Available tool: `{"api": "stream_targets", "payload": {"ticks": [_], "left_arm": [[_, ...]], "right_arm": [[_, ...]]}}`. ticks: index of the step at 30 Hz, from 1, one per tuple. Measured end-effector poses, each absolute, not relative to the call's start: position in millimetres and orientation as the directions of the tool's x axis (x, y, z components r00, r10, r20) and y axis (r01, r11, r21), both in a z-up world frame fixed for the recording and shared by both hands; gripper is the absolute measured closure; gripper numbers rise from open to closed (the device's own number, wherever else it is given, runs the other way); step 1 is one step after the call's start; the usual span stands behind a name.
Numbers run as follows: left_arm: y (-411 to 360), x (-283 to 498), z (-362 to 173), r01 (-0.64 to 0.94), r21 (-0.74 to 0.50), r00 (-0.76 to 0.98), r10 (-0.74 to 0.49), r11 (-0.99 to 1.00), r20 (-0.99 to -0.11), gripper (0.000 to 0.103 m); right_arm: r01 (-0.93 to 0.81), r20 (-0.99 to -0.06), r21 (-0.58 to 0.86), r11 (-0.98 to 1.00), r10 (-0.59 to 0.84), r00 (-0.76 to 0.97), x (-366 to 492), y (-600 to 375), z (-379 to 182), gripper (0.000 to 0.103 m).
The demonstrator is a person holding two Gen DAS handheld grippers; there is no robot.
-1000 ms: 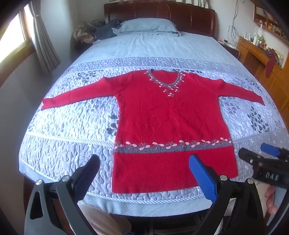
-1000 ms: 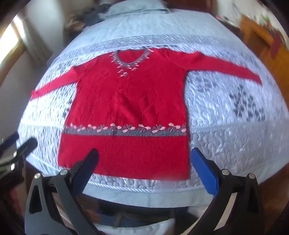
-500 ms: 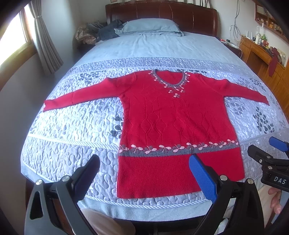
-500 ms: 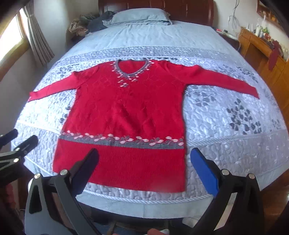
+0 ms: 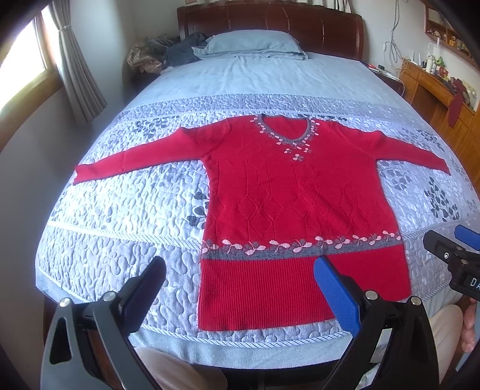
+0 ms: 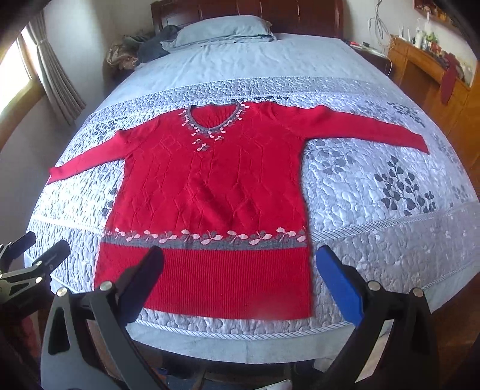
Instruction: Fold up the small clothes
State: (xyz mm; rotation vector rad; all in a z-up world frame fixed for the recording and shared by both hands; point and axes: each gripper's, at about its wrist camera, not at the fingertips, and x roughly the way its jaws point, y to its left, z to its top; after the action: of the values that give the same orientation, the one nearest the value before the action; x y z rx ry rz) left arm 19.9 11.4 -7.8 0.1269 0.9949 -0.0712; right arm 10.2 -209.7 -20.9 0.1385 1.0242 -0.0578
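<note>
Left gripper [image 5: 240, 288]: fingers spread wide, nothing between them, touching nothing; it hangs off the near edge of the bed [image 5: 261, 351], the dark finger [image 5: 144, 288] over bare quilt and the blue finger [image 5: 336, 297] in front of the sweater's ribbed hem. Right gripper [image 6: 240, 276]: likewise wide open and holding nothing, clear of the cloth, its dark finger [image 6: 144, 276] in front of the hem and its blue finger [image 6: 339, 282] just past the hem's right corner, over quilt. Each tool shows at the edge of the other's view: the right gripper's tips at the far right of the left view [image 5: 459, 252], the left gripper's tips at the far left of the right view [image 6: 33, 261]. Red sweater [image 5: 288, 204]: straight ahead of both grippers, lying flat and face up on the quilt [image 5: 120, 210], unfolded, both sleeves stretched out to the sides, neckline away from the tools, hem nearest them; grey band with pink leaf pattern above the hem, matching trim round the V-neck. Pillow [image 5: 252, 45]: at the far end of the bed, against the dark wooden headboard [image 5: 270, 18]. Heap of clothes [image 5: 162, 54]: far left of the pillow. Curtain [image 5: 78, 69] and window: far left. Wooden cabinet [image 5: 435, 93]: far right, small items on top.
</note>
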Motion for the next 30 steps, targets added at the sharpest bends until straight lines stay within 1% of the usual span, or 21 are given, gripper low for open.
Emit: {"api": "stream_targets", "payload": {"ticks": [30], "left_arm": [[12.9,22.9,-8.9,0.113,0.08,0.542,0.006,0.99,-0.84,0.004]], "right_arm": [[0.097,-0.856,0.085,0.992,0.023,0.516,12.7,-209.1,-23.7,0.003]]}}
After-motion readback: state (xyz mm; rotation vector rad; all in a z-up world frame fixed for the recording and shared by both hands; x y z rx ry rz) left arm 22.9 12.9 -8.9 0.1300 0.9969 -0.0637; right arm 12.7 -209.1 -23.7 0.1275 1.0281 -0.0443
